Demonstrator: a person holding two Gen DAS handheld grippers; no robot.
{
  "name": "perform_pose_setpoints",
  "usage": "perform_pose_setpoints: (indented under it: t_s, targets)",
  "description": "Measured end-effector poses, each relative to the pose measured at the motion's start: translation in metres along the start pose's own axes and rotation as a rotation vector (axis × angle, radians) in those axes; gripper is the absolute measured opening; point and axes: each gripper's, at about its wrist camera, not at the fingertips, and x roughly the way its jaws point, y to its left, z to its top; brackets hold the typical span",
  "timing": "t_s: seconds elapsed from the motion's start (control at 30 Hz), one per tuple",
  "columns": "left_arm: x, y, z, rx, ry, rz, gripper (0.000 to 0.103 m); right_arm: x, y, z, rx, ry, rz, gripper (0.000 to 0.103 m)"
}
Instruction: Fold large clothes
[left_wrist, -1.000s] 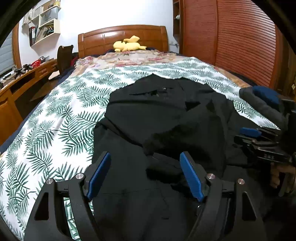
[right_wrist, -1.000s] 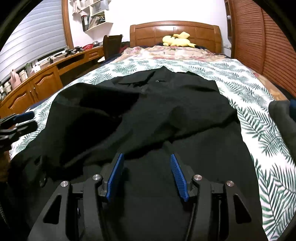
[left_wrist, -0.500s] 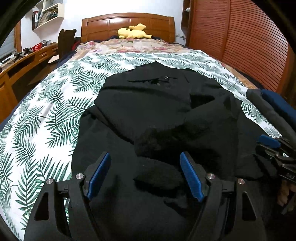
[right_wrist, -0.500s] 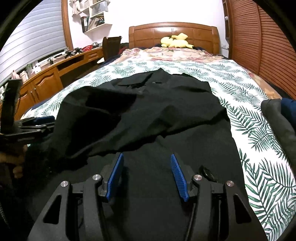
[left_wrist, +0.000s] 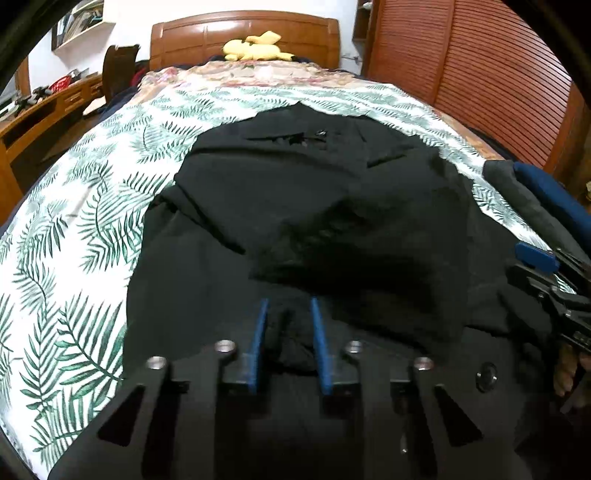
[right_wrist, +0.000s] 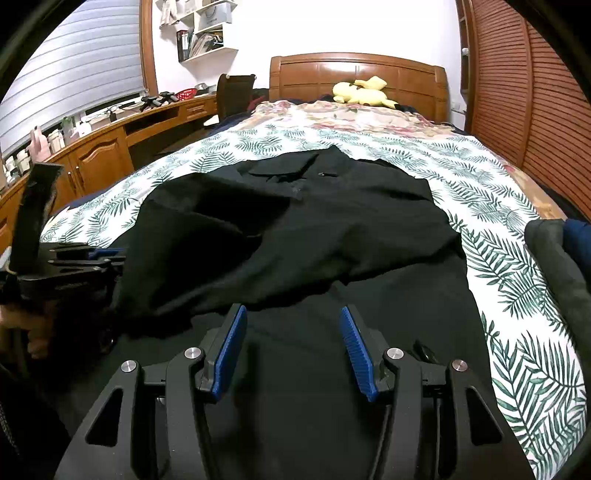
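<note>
Left wrist view: the left gripper (left_wrist: 286, 317) has just been closing, and its blue pads (left_wrist: 258, 339) now pinch a bunched fold of the black garment (left_wrist: 332, 206) between them. The rest of the garment spreads ahead of the fingers across the leaf-print bedspread (left_wrist: 74, 258). Off to the right of the fingers, the right gripper (left_wrist: 543, 269) shows at the edge.

Right wrist view: the right gripper (right_wrist: 291, 343) hangs with its jaws apart, nothing clamped, flat black garment (right_wrist: 314, 229) under and beyond the fingertips. Far ahead, a yellow plush toy (right_wrist: 362, 94) lies by the headboard (right_wrist: 354, 74).
</note>
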Motion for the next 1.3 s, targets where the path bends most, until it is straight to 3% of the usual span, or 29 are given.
perform_pose_setpoints:
  t_s: [0.4,0.8,0.97,1.03,1.1,1.17,1.27,1.3]
  targets:
    - [-0.076,0.020,0.001,-0.011,-0.179,-0.029,0.013,0.010,0.004,0.006,-0.007,0.003,0.022,0.055]
    - [-0.101,0.037,-0.016,-0.020,-0.216,-0.023,0.013,0.030,0.025,0.015,-0.033,0.002,0.058,0.055]
    - [-0.103,0.049,-0.019,-0.022,-0.223,0.015,0.013,0.037,0.033,0.020,-0.043,-0.010,0.103,0.055]
    - [-0.103,0.056,-0.021,-0.032,-0.221,0.018,0.016,0.038,0.038,0.021,-0.050,-0.019,0.130,0.055]
    - [-0.104,0.063,-0.023,-0.046,-0.225,0.022,0.038,0.039,0.044,0.023,-0.056,-0.031,0.166,0.055]
    - [-0.107,0.069,-0.025,-0.055,-0.235,0.029,0.048,0.038,0.051,0.024,-0.065,-0.047,0.208,0.055]
    - [-0.109,0.077,-0.027,-0.064,-0.244,0.045,0.074,0.039,0.065,0.025,-0.082,-0.059,0.290,0.055]
    - [-0.112,0.081,-0.029,-0.069,-0.255,0.051,0.077,0.041,0.068,0.026,-0.085,-0.061,0.318,0.055]
